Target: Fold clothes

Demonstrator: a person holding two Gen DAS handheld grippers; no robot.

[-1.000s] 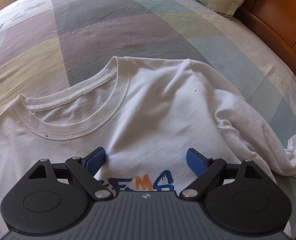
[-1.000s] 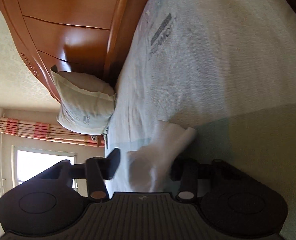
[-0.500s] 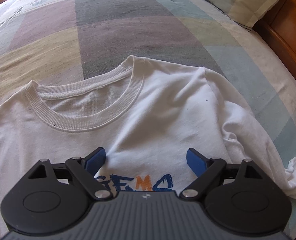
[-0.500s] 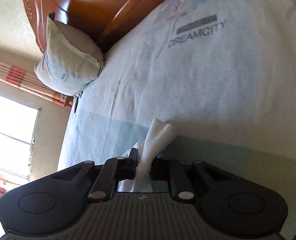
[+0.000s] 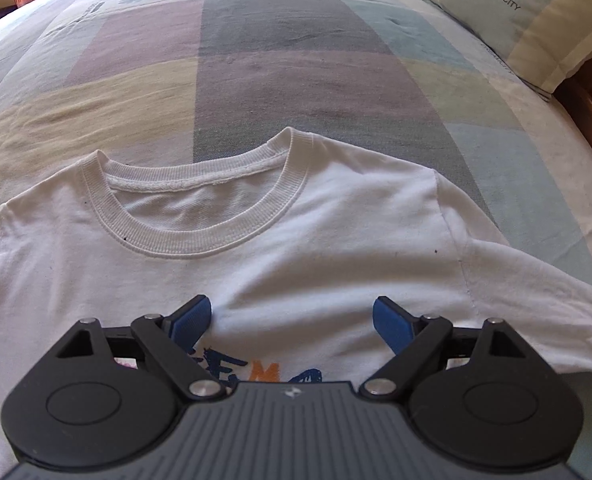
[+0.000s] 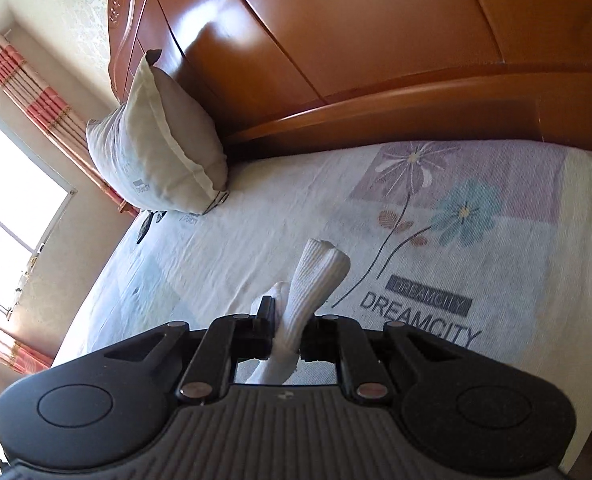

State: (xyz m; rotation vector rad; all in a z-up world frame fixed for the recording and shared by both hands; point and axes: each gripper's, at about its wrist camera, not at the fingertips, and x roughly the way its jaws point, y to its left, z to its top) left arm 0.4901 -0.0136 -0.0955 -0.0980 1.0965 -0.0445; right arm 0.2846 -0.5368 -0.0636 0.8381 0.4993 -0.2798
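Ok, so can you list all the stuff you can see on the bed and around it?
T-shirt: one, white with a blue and orange print, flat on the bed, collar away from the camera.
Sleeve cuff: one, white ribbed, lifted off the bed.
Bedsheet: one, pastel patches with flowers, covers the bed.
Pillows: two, pale, by the headboard.
Headboard: one, orange-brown wood, behind the bed.
Curtain: one, pink striped, beside the window.
Window: one, bright, far wall.
Left hand-held gripper: one, black with blue pads, open above the shirt's chest.
Right hand-held gripper: one, black, shut on the cuff.
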